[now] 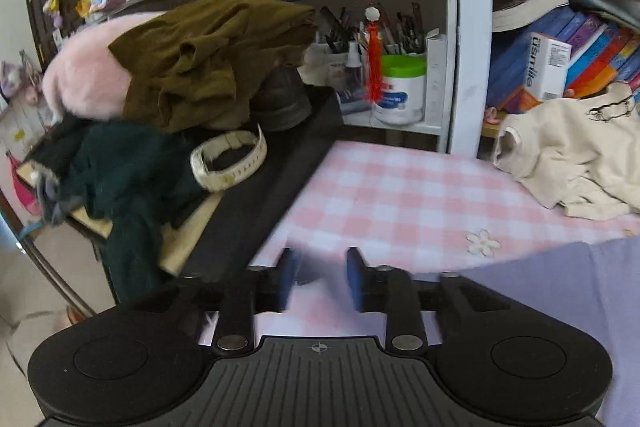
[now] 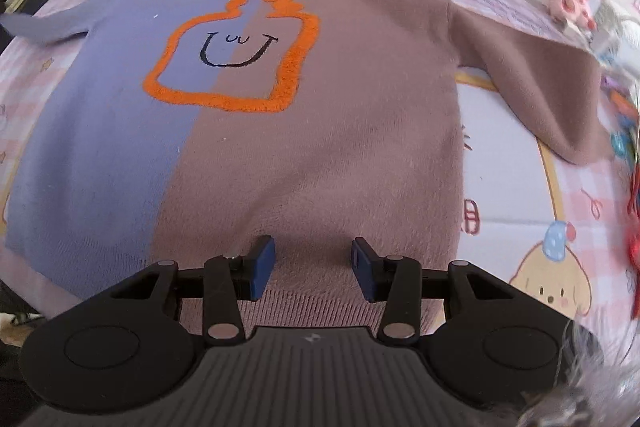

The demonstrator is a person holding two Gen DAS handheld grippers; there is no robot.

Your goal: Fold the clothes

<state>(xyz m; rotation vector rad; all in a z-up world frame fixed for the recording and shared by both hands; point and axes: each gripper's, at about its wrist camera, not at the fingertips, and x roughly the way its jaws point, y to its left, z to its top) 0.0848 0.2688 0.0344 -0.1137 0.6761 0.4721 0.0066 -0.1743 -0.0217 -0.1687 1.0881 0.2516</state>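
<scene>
A sweater [image 2: 320, 131], lavender on its left half and mauve-brown on its right, lies flat and face up on the pink checked tablecloth [image 1: 400, 187]. An orange bottle outline with a smiling face [image 2: 236, 55] marks its chest. Both sleeves are spread out, the brown one [image 2: 560, 87] to the right and the lavender one [image 2: 44, 27] to the left. My right gripper [image 2: 313, 247] hovers open over the brown hem with nothing between its jaws. My left gripper [image 1: 322, 259] is open over bare tablecloth, just left of the sweater's lavender edge [image 1: 560, 287].
A cream garment [image 1: 572, 155] lies crumpled at the back of the table. To the left sits a pile with olive cloth [image 1: 208, 67], pink fleece [image 1: 84, 79], dark green cloth [image 1: 128, 179] and a white watch [image 1: 228, 159]. Behind stand a shelf with books [image 1: 580, 47] and a wipes tub [image 1: 400, 87].
</scene>
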